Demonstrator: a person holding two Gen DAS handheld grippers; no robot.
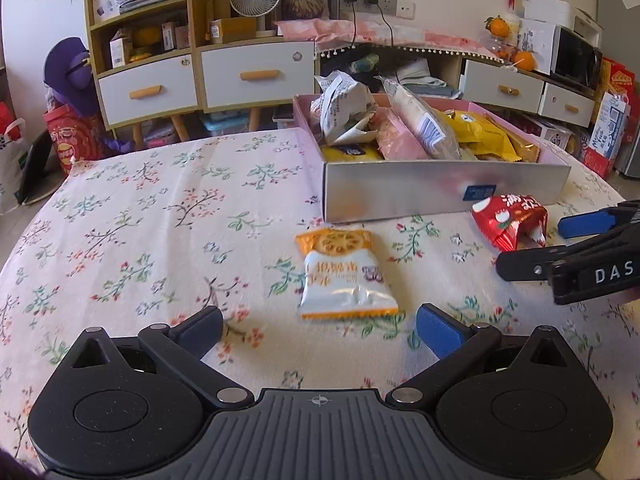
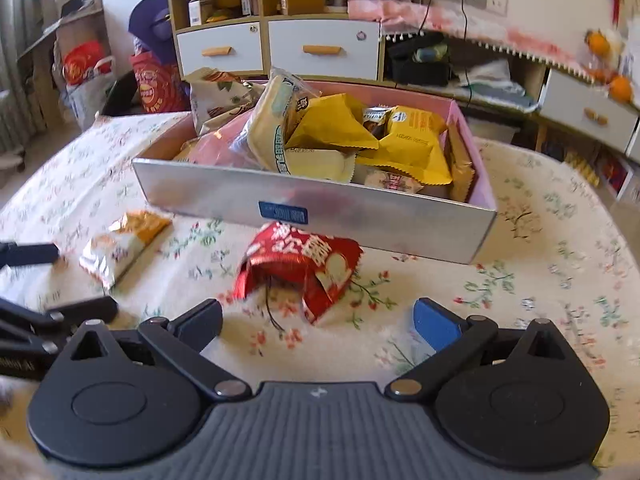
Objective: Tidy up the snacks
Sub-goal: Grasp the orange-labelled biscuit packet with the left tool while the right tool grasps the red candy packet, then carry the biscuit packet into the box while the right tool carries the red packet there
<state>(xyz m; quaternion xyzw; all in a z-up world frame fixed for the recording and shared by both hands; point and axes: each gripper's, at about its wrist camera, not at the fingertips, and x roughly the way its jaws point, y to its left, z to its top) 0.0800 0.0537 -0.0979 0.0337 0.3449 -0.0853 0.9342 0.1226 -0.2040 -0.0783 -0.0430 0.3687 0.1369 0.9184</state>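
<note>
Left gripper (image 1: 320, 330) spread wide and empty at the bottom of its view, squared up just short of the orange-and-white packet (image 1: 346, 274) lying flat mid-frame on the counter (image 1: 140, 220), likely for a pickup toward the box (image 1: 440, 192) at upper right. Right gripper (image 2: 318, 322) equally wide and empty, aimed at the red packet (image 2: 300, 266) lying just in front of the box wall. Lower packets in the box buried under others; red packet blurred, print unreadable.
</note>
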